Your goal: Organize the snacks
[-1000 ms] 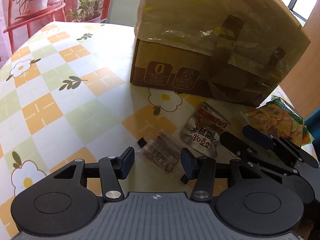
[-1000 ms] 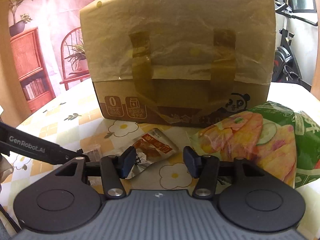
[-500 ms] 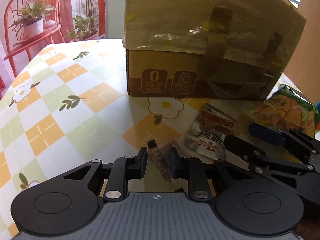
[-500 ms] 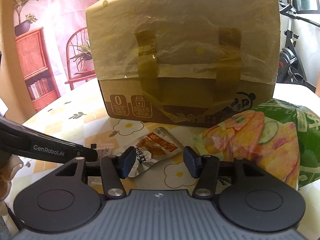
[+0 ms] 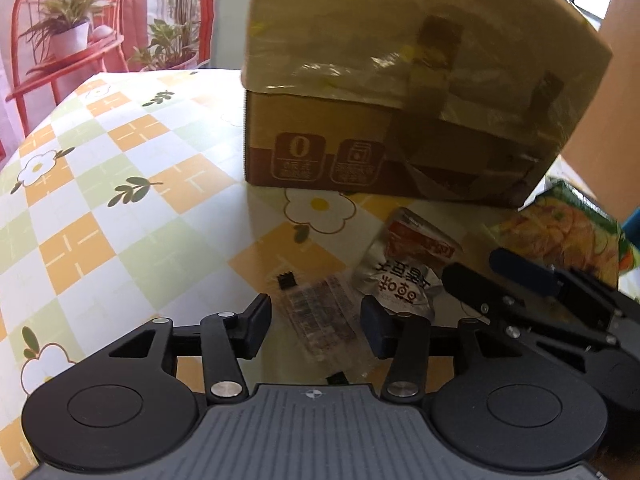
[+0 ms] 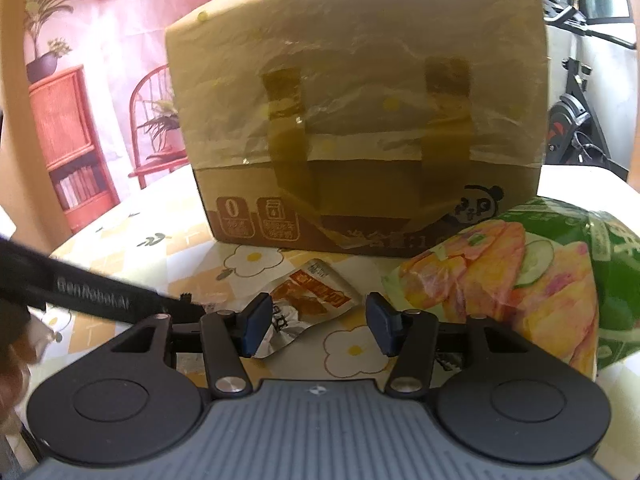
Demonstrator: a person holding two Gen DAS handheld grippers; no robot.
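Cardboard box (image 6: 360,208) with plastic film and brown tape all over its upper half sits at the back of the bench (image 5: 120,200), which is covered in a checked orange, green and white cloth with daisies on it. Up front, the left tool (image 5: 316,326) hangs over a small clear packet (image 5: 316,312) with a dark snack inside; the packet lies flat on the cloth right between the two pads, but they stand apart from it with a gap on each side, so nothing is gripped. Its jaws have just been opening again after a squeeze, and the packet is lying loose between them. Just to the right of that packet is a silver pouch (image 5: 404,264) with a red label, crumpled and flat on the cloth, its near end touching or slightly overlapping the clear one, hard to say which. The right tool (image 6: 316,328) hovers near the same silver pouch, roughly half spread, with the pouch's corner by its left pad and no grip on anything. A big green chip bag (image 6: 520,280) rests to the right, leaning against the box's front corner. Part of a hand (image 6: 12,360) shows at the left edge of the right wrist view, blurry.
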